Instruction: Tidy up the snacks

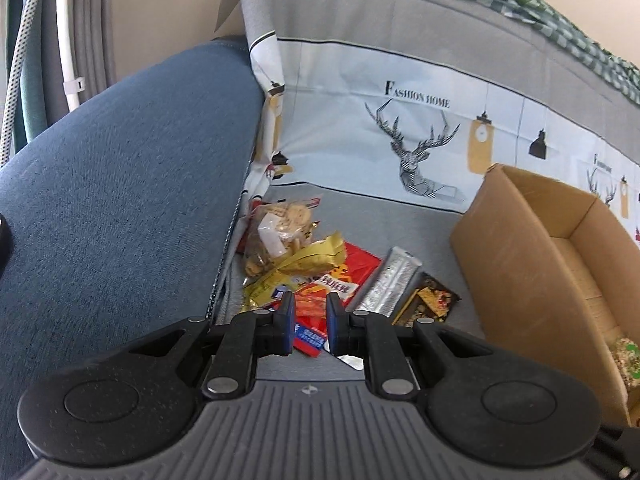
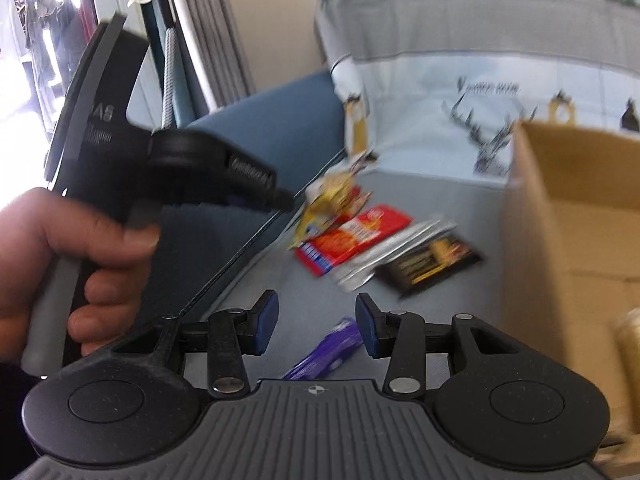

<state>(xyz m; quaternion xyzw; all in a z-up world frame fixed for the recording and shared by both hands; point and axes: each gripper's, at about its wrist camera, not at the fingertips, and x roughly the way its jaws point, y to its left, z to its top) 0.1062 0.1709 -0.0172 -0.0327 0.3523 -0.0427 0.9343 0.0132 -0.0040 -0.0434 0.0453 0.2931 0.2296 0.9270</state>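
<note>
Snack packets lie in a pile on the grey sofa seat: a clear bag of biscuits (image 1: 276, 232), a gold packet (image 1: 308, 260), a red packet (image 1: 356, 268), a silver sachet (image 1: 390, 284) and a black-and-gold packet (image 1: 432, 300). My left gripper (image 1: 310, 306) hovers over the near end of the red packet, its jaws a narrow gap apart with nothing pinched. The right wrist view shows that gripper (image 2: 290, 202) in a person's hand (image 2: 80, 248), tips beside the gold packet (image 2: 328, 204). My right gripper (image 2: 316, 318) is open above a purple wrapper (image 2: 324, 352) lying near its right finger.
An open cardboard box (image 1: 520, 280) stands to the right of the pile, with a green-and-white packet (image 1: 628, 360) inside. The blue armrest (image 1: 120, 200) rises at the left. The deer-print backrest cover (image 1: 420, 152) closes off the far side. Curtains and pipes stand behind the armrest.
</note>
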